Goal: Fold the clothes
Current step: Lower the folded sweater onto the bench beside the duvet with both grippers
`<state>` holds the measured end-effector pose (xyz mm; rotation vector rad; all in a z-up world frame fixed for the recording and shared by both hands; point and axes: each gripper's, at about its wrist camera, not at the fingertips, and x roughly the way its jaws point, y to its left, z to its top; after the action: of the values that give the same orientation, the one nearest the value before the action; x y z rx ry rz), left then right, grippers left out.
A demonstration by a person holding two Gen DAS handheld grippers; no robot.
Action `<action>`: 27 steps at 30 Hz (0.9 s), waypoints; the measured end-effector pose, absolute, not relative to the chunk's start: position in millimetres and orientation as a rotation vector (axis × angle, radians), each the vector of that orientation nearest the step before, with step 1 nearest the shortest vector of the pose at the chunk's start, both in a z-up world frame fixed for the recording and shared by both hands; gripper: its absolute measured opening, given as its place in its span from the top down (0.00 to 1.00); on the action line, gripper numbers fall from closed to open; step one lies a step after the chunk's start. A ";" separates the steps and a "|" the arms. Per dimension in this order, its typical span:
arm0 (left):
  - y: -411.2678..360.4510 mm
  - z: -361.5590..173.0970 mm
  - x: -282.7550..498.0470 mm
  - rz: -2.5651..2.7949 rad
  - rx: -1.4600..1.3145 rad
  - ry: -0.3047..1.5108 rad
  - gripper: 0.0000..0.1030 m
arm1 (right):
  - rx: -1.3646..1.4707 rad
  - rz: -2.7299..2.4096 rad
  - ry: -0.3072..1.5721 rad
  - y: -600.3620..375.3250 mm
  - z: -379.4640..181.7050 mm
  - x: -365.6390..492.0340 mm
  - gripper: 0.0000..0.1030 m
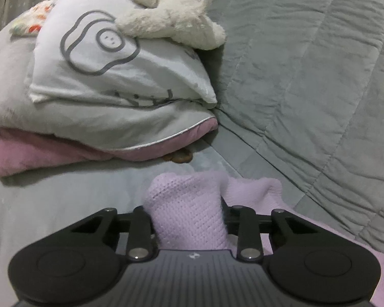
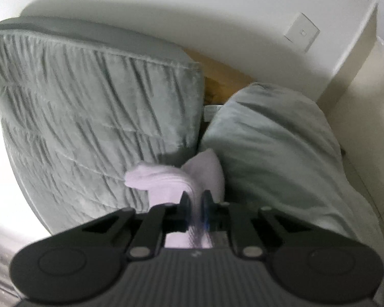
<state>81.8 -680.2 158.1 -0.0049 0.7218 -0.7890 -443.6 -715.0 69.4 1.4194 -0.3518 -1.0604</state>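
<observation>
A lilac knitted garment is bunched between the fingers of my left gripper, which is shut on it just above the grey bed sheet; the cloth hides the fingertips. More of the garment trails to the right. In the right wrist view my right gripper is shut on a folded edge of the same lilac garment, held up in front of grey bedding.
A stack of pillows with a white plush toy on top lies to the left ahead. A grey quilted duvet fills the right. In the right wrist view a folded grey quilt, a grey pillow and a white wall stand behind.
</observation>
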 end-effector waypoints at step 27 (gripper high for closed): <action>-671.3 162.8 89.1 -0.765 0.148 0.698 0.73 | 1.099 -1.187 -0.144 -736.2 91.7 -428.4 0.20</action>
<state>89.1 -671.3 162.8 0.1485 0.6983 -0.7648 -428.4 -736.2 91.7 1.0991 -0.1438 -1.1870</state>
